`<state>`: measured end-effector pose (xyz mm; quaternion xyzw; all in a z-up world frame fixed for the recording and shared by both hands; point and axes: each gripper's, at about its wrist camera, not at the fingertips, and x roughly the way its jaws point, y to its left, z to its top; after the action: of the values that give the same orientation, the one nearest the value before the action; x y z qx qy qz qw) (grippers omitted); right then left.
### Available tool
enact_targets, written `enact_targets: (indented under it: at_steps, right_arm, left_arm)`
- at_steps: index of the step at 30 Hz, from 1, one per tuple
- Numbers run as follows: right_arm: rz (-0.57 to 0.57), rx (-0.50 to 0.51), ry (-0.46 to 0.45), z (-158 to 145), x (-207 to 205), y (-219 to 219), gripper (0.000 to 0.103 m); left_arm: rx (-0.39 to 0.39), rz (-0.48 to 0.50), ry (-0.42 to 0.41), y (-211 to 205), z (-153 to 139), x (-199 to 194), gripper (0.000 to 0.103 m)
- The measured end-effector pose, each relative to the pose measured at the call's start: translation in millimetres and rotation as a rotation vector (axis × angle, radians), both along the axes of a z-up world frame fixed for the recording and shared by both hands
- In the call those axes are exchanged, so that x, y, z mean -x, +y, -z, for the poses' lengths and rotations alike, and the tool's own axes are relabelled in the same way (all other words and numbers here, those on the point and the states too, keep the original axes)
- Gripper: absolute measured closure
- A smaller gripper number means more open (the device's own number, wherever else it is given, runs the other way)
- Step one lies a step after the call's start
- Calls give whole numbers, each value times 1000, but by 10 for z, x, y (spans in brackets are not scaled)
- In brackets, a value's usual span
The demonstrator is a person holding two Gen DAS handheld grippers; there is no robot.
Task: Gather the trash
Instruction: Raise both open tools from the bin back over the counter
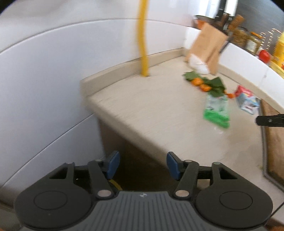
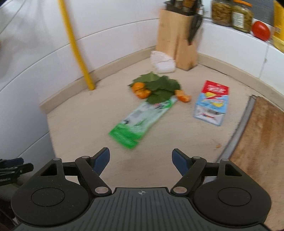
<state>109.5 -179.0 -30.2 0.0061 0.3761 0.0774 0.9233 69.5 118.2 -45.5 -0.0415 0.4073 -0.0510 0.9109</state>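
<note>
On the beige counter [image 2: 85, 124] lies a green and white wrapper [image 2: 142, 120] [image 1: 216, 111], flat and pointing toward me. Behind it sit green leaves [image 2: 158, 85] [image 1: 213, 85] with orange peel pieces [image 2: 141, 90] around them. A red, white and blue carton [image 2: 212, 103] [image 1: 246, 100] lies to the right. A crumpled white paper [image 2: 162, 62] [image 1: 198, 64] rests by the knife block. My right gripper [image 2: 141, 162] is open over bare counter, just short of the wrapper. My left gripper [image 1: 142, 165] is open and empty, hovering past the counter's left edge.
A wooden knife block [image 2: 177, 39] stands in the corner. A yellow pipe [image 2: 76, 46] runs down the white wall. A wooden cutting board [image 2: 262, 142] lies at the right. Jars [image 2: 232, 14] and a tomato [image 2: 261, 30] sit on the ledge behind.
</note>
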Motion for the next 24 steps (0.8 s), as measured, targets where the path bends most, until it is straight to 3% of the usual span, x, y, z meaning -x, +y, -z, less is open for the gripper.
enact_targets:
  at_steps: [12, 18, 24]
  right_arm:
    - [119, -33, -1, 43, -175, -588, 20]
    - [167, -38, -20, 12, -279, -844, 19]
    - [209, -43, -41, -9, -411, -1089, 19]
  left_arm:
    - [10, 204, -55, -861, -252, -605, 45]
    - [-20, 300, -60, -1354, -255, -962, 41]
    - [-41, 334, -50, -1662, -185, -1329, 41]
